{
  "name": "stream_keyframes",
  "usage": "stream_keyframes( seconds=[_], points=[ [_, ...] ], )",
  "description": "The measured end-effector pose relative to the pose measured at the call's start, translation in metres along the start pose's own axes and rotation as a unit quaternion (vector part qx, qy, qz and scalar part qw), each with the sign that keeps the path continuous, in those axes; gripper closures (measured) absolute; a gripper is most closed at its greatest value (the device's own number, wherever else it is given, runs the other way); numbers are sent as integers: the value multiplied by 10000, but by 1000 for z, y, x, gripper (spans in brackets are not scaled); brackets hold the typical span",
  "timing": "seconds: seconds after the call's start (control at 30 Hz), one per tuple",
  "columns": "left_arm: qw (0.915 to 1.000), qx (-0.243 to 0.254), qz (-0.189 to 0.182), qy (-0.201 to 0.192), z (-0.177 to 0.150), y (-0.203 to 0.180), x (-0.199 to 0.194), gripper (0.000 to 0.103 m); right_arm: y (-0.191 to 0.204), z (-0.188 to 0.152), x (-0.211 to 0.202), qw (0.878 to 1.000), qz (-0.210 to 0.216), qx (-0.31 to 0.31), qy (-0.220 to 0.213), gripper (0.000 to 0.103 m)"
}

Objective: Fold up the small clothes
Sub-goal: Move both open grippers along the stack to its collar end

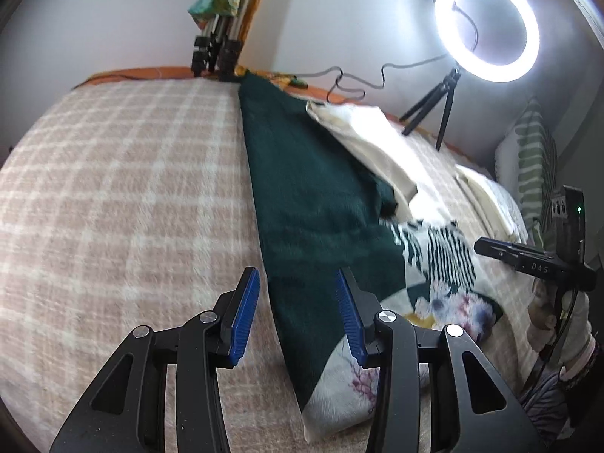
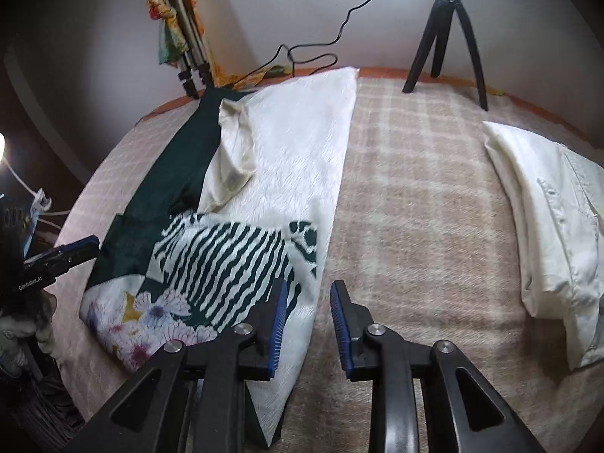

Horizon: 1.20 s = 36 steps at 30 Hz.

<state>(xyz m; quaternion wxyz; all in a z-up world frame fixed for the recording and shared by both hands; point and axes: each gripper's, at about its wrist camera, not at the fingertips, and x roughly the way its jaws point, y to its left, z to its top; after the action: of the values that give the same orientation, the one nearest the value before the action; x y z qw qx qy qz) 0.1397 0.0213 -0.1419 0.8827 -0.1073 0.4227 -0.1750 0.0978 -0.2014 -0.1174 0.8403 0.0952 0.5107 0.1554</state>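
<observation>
Right hand-held gripper (image 2: 307, 324); folded cream shirt (image 2: 547, 226) alongside.

The left gripper (image 1: 298, 294) has glossy black linkage arms with triangular cut-outs, round silver pivot screws and ribbed blue pads (image 1: 247, 313). The right gripper (image 2: 309, 311) matches it, and carries white "DAS" lettering on its side in the left wrist view.
</observation>
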Motion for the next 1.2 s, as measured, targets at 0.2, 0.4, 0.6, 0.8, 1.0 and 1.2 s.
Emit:
stream_keyframes(
  seconds=[0.2, 0.4, 0.6, 0.8, 1.0, 1.2],
  points=[
    [9996, -236, -119, -112, 22, 5, -3, 57, -2, 12, -4, 9997, -19, -17, -256, 67],
    [9994, -297, -153, -123, 53, 16, 7, 49, -11, 34, -2, 9991, -67, -52, -426, 51],
    [9978, -624, -200, -99, 86, 38, 31, 48, -39, 66, 9, 9984, 119, 303, -454, 50],
    [9984, -524, -210, -105, 121, 44, 57, 48, -60, 105, 36, 9976, 306, 450, -432, 50],
    [9979, -532, -362, -58, 154, 52, 89, 48, -68, 144, 67, 9962, 549, 510, -449, 50],
    [9978, -552, -373, 40, 176, 61, 125, 48, -66, 177, 93, 9967, 546, 446, -401, 50]
  ],
)
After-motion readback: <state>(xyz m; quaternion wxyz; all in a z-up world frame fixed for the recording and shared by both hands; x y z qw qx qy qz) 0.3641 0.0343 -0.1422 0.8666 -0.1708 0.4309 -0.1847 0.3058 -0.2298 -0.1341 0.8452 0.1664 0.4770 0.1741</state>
